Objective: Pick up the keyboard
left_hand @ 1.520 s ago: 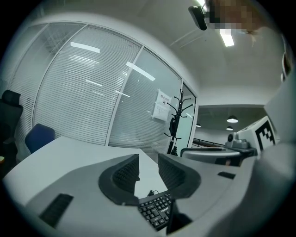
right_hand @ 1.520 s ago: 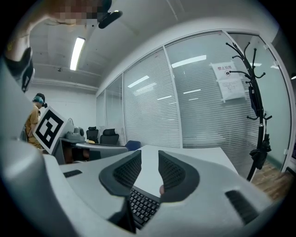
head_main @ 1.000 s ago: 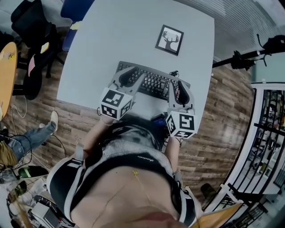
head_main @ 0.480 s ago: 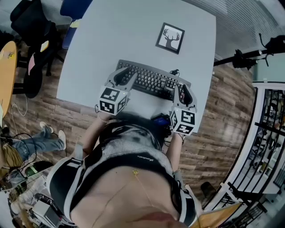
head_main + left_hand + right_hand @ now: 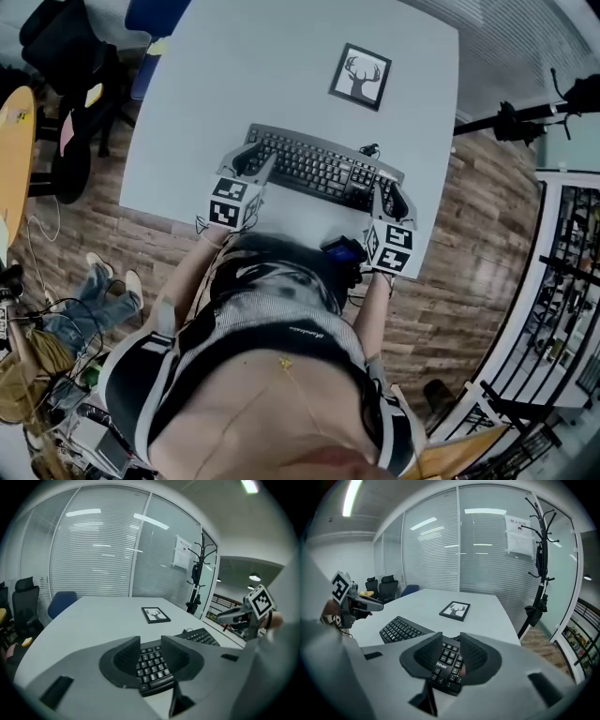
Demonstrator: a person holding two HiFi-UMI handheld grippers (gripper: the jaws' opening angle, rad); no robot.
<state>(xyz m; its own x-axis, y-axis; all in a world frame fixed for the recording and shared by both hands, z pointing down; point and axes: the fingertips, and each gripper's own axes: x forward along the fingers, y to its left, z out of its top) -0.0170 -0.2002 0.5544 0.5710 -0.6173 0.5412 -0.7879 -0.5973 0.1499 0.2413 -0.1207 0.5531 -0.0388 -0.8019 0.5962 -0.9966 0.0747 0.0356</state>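
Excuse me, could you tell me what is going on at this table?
A person holds a tool in each hand over a black keyboard on the white table. The left tool is at its left end, the right tool at its right end. Both have their jaws apart with keys showing in the gap, and neither presses on it. The right tool's jaws have just been opening. The keyboard lies flat, not yet lifted.

kbd [image 5: 319, 169] on table [image 5: 216, 84], nr front edge | frame [image 5: 360, 76] behind kbd
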